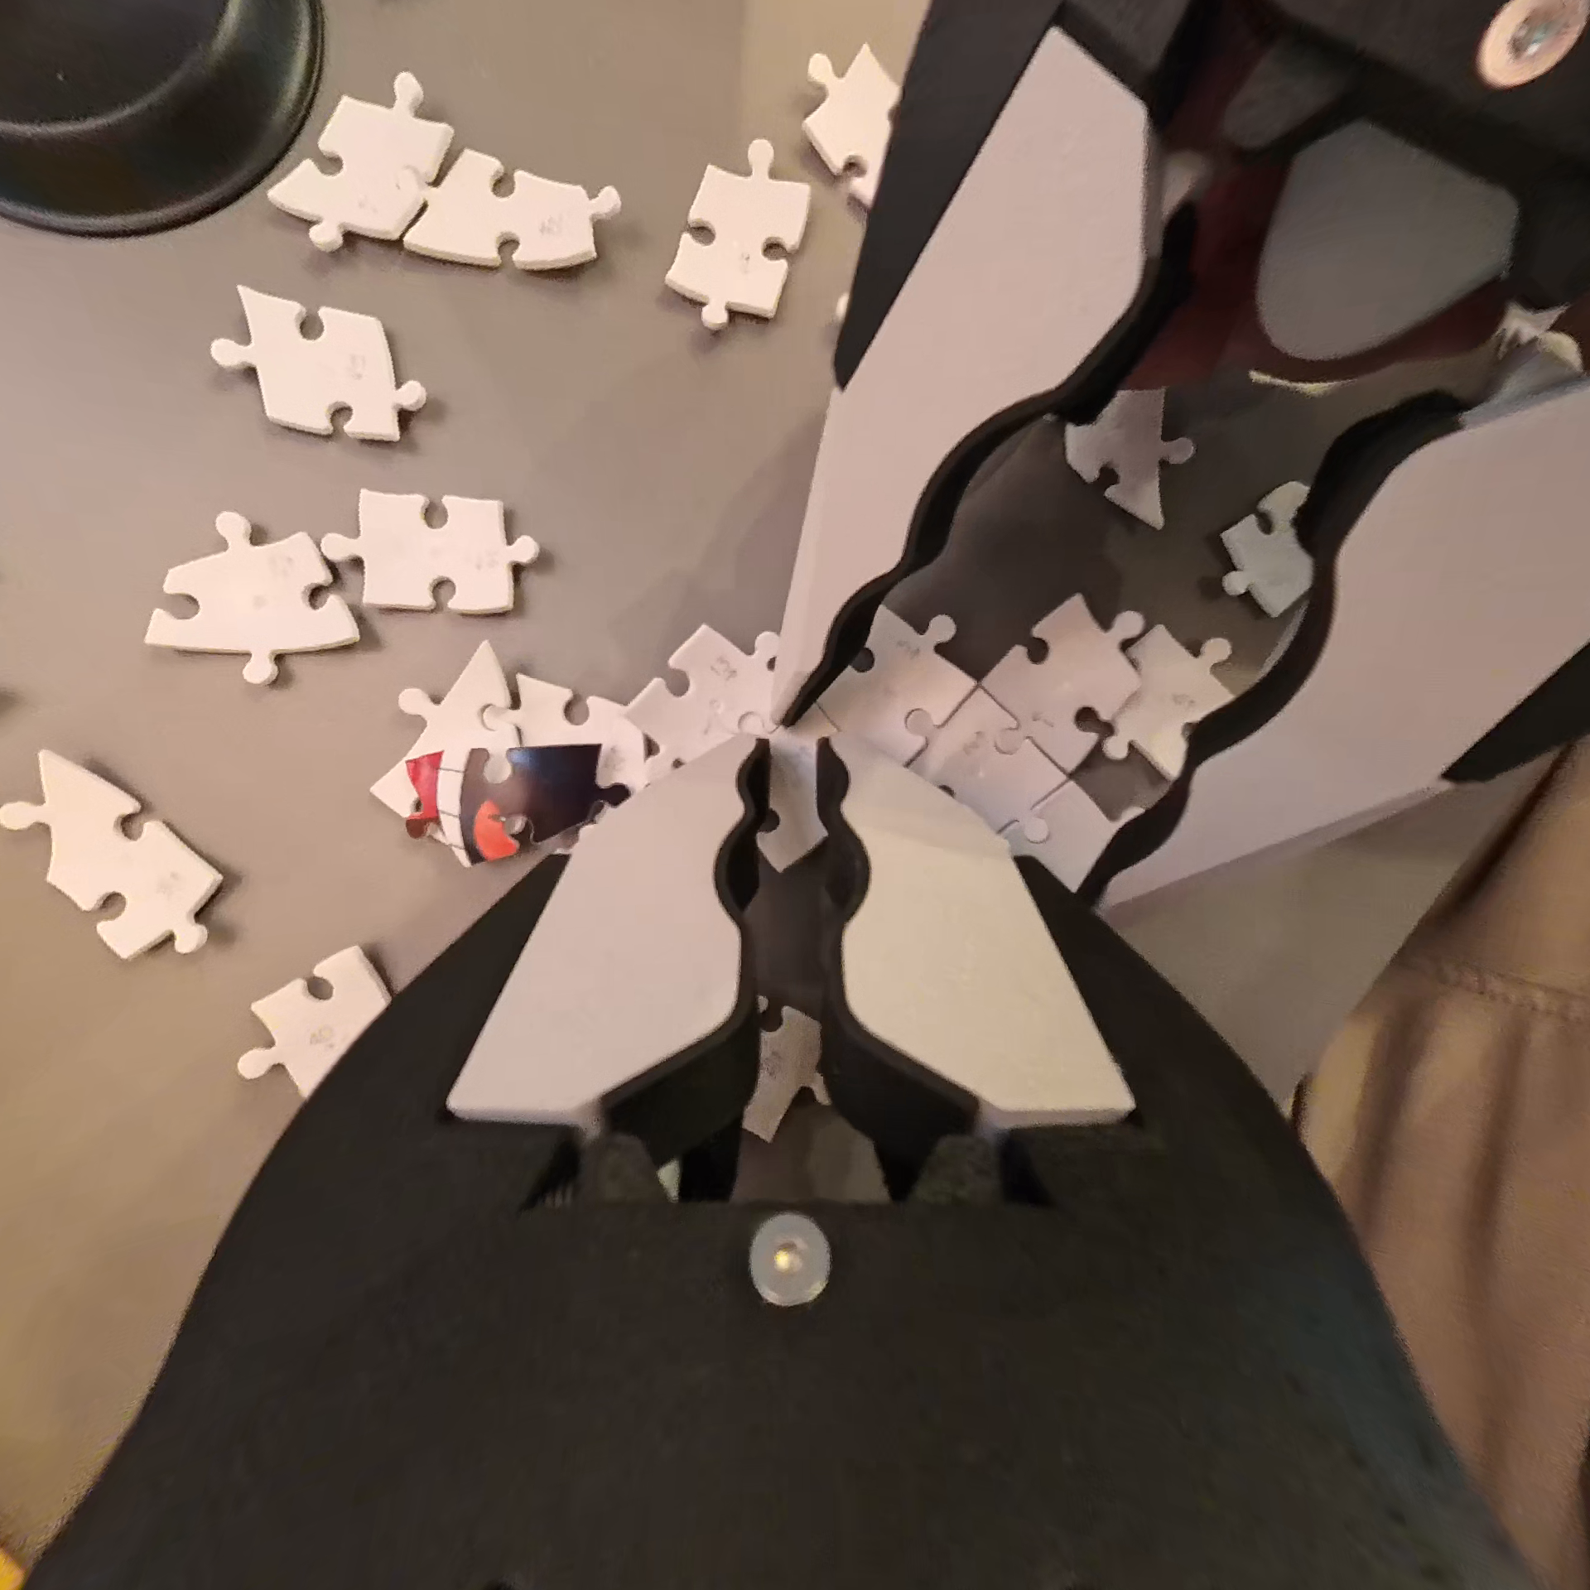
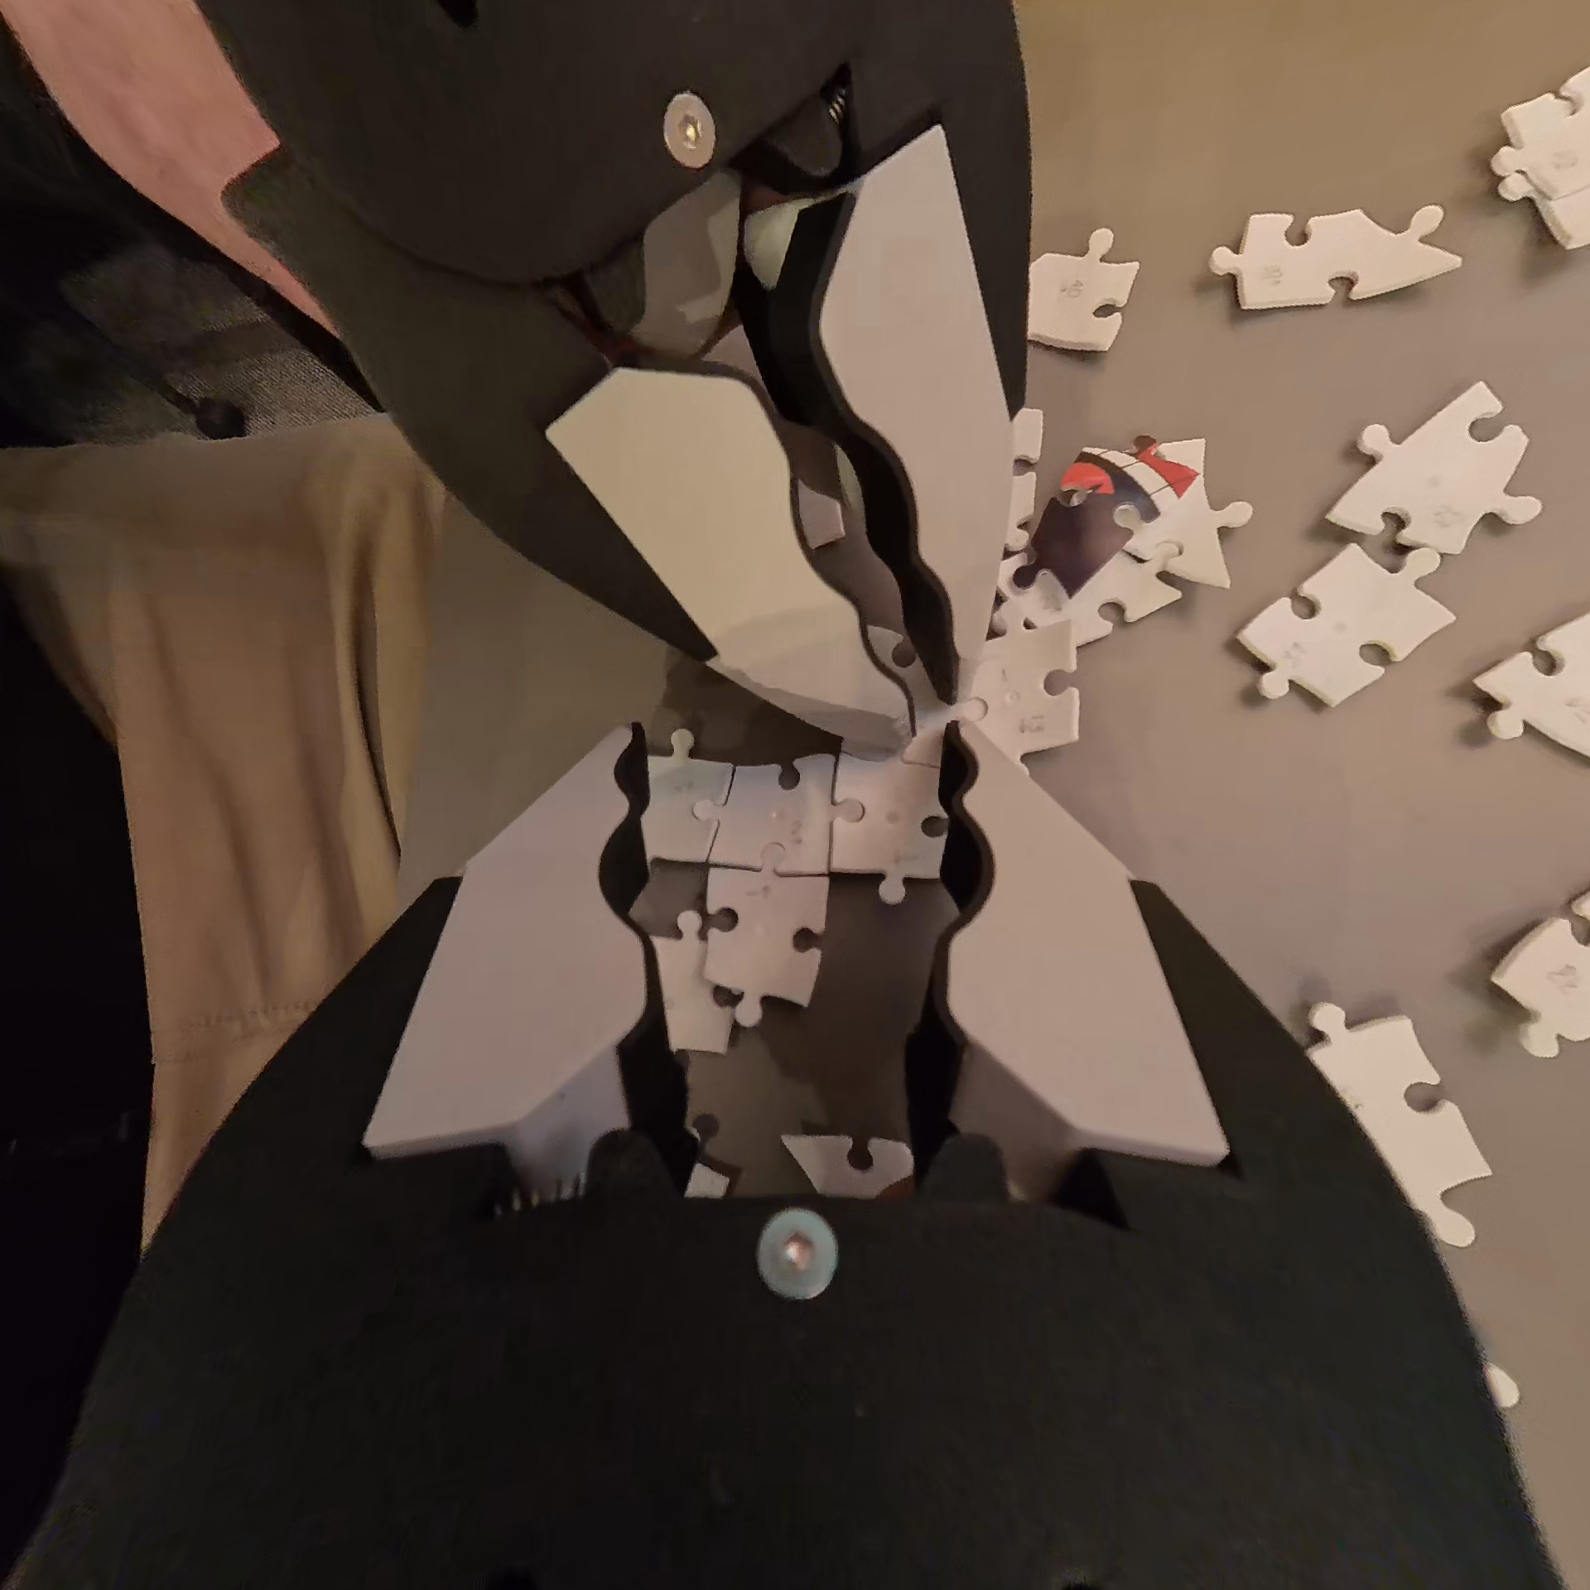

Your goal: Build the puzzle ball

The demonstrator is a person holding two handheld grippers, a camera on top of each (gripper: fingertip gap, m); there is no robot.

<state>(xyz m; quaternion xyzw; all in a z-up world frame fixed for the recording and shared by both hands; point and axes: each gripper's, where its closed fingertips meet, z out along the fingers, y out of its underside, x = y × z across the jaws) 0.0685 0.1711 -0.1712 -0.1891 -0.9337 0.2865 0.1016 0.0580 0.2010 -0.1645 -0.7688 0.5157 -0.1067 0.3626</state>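
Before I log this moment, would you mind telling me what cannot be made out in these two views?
- Left wrist view: the left tool nips a white piece, its outline mostly hidden by the fingers.
- Both views: the right tool spans the joined cluster; contact is unclear.
- The black round object is cut off by the frame corner.
- The faint marks on the loose pieces are too small.

A matte grey-brown tabletop (image 1: 533, 447) fills the left half of the left wrist view and the right half of the right wrist view, under warm, dim light with soft shadows. A round black base (image 1: 146, 103) sits at the upper left of the left wrist view. Tan fabric (image 2: 215, 731) occupies the left of the right wrist view, with dark shadow beside it.
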